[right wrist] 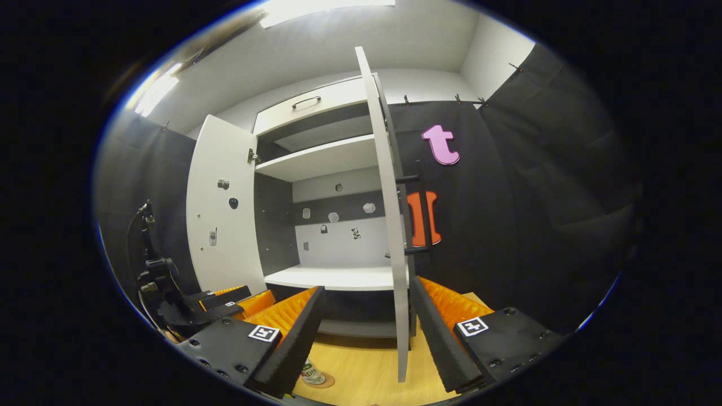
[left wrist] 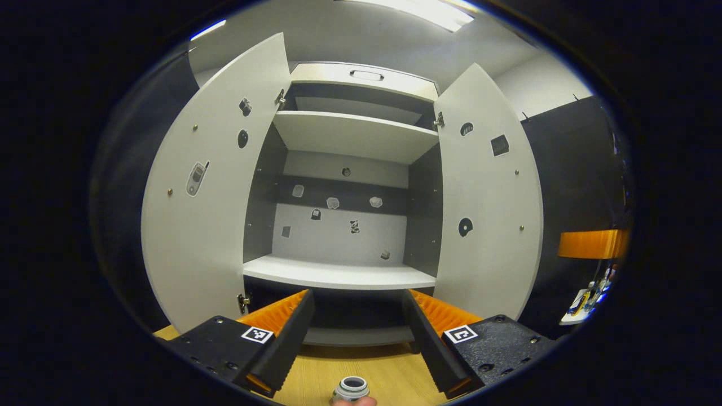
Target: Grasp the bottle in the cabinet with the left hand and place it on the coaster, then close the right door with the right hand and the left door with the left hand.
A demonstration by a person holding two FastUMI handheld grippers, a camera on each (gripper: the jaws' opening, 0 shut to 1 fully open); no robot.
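Bottle's down: the bottle stands upright on the coaster near the front edge of the wooden table, with its cap showing just below the left gripper, whose fingers are spread wide with nothing between them. Next, by my reading, comes the right door. The right gripper is released too, jaws apart, and the right door stands edge-on straight ahead, its free edge running vertically between the two fingers. So the right hand is the nearer one, and the push goes toward the cabinet. The left door hangs open wide.
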